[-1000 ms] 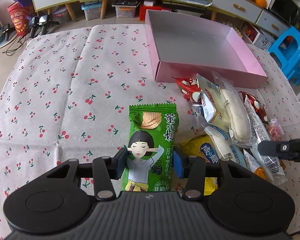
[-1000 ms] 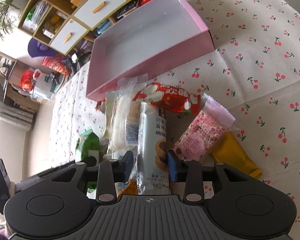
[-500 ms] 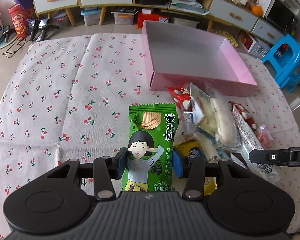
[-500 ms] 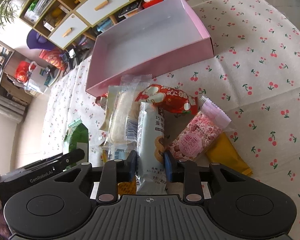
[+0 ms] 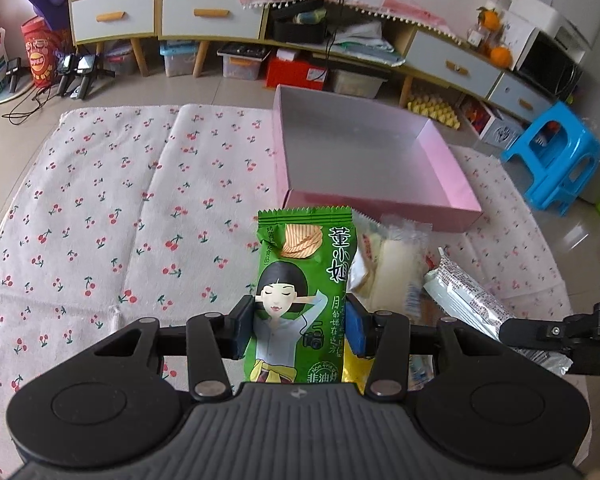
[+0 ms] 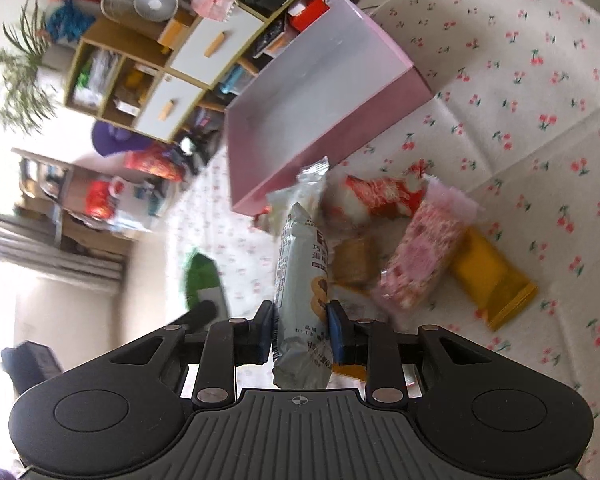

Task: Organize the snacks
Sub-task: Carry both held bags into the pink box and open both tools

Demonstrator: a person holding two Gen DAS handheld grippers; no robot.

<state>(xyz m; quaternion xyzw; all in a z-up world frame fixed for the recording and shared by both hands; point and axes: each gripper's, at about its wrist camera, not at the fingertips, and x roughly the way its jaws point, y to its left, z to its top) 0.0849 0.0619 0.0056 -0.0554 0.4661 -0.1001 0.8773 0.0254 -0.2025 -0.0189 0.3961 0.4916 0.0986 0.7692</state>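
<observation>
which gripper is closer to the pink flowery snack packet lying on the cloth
Right. The right gripper, shut on the pale cake packet, hangs just beside the pink packet. The left gripper, holding the green chip bag, sits across the pile.

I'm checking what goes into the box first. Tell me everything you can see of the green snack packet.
The green snack packet is a glossy, puffy foil pouch with a zigzag top seal, printed with a ridged crisp, a cartoon woman with a camera and Chinese writing. It looks sealed and undamaged. It stands upright, clamped at its lower half on both sides by the left gripper, in front of the pink box, which has nothing in it. Only the gripper's pads visibly touch it.
</observation>
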